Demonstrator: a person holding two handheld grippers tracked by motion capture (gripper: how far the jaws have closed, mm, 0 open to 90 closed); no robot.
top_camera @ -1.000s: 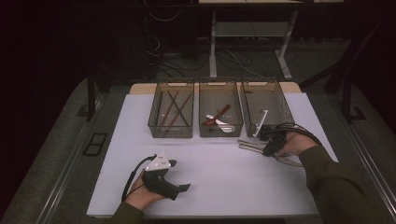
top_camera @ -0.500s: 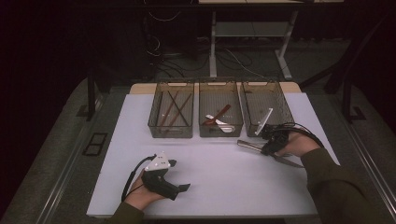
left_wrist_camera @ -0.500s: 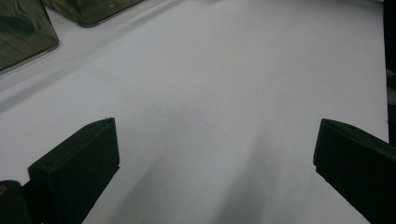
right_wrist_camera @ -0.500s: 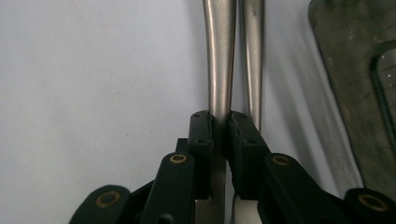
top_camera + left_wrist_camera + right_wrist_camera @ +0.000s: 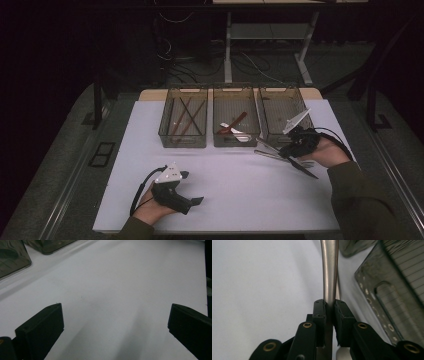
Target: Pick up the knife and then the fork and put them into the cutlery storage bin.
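Observation:
My right gripper (image 5: 286,150) (image 5: 330,312) is at the right of the white table, just in front of the right-hand bin (image 5: 262,111), and is shut on the handle of a slim metal utensil (image 5: 329,270) (image 5: 270,146). The handle juts out ahead of the jaws, a little above the table. More metal cutlery (image 5: 280,157) lies on the table under that hand. At the near left, my left gripper (image 5: 192,187) (image 5: 115,322) rests on the table, held in a hand, open, with only bare tabletop between its jaws.
Three see-through bins stand in a row at the back. The left bin (image 5: 183,142) holds brown sticks (image 5: 186,117). The middle bin (image 5: 236,143) holds a white spoon (image 5: 231,130) and a reddish piece. The table (image 5: 240,190) ends close to the person.
My right gripper has risen a little with the metal utensil in it, shifting slightly toward the bins. The left gripper has stayed where it was.

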